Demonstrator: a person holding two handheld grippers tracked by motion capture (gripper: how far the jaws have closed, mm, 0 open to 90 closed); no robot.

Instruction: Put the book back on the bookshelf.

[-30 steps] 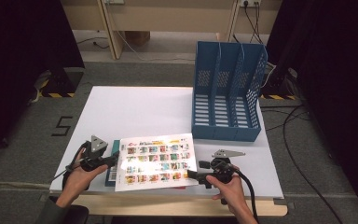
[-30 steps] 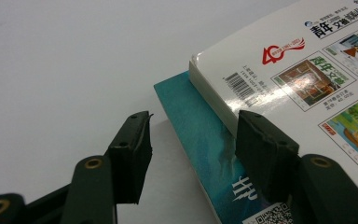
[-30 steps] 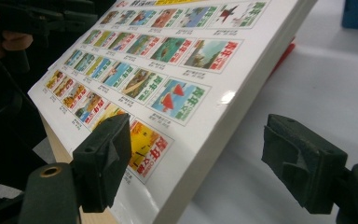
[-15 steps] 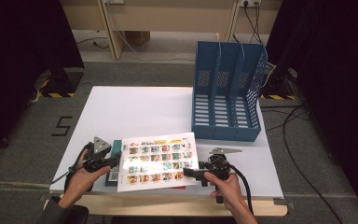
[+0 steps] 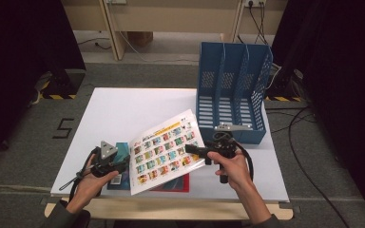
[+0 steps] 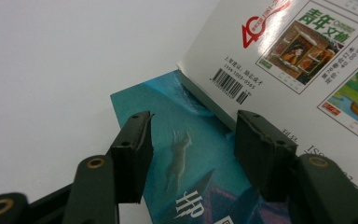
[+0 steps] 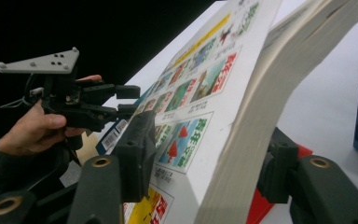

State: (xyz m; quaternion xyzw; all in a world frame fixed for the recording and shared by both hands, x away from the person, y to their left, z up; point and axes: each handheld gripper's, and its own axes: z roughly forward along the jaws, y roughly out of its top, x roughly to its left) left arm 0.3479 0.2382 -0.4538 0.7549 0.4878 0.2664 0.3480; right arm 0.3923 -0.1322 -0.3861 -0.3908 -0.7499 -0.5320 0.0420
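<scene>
The far left of the worktop (image 5: 119, 107) lies bare, open to a pass. At the far right the blue file rack (image 5: 232, 90) stands as a wall. Near the front edge the tilted magazine (image 5: 166, 149) spans between both tongs, over the teal book (image 5: 120, 164) and red book (image 5: 178, 183).

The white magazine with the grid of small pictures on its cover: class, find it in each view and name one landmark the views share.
High view: white magazine, bottom centre, tilted up.
Left gripper view: upper right, barcode corner over the blue book.
Right gripper view: centre, between the fingers.
Shared landmark: the blue book beneath it.
</scene>
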